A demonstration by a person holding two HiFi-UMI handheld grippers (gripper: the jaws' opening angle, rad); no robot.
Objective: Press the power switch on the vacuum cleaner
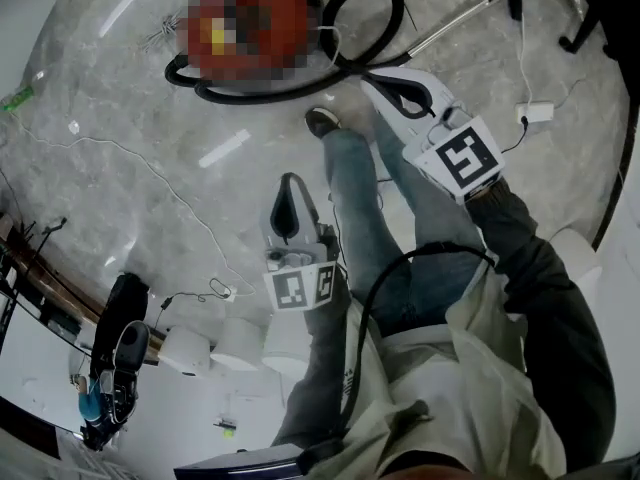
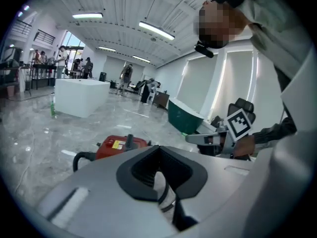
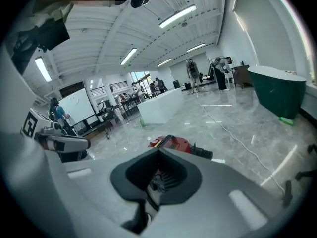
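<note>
Bright ceiling strips, glossy floor glare, fisheye-warped edges

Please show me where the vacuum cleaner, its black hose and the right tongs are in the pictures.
vacuum cleaner (image 2: 124, 147), left gripper view, on its red body.
black hose (image 1: 240, 96), head view, on the curve beside the body.
right tongs (image 1: 368, 78), head view, at the jaw tips.

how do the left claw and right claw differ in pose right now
Reach: the right claw is stretched out toward the black hose of the red vacuum cleaner. The left claw sits nearer the person's legs.
Aim: the left claw points straight ahead, while the right claw angles across to the person's left.
Shared: both are shut, empty and touching nothing.
</note>
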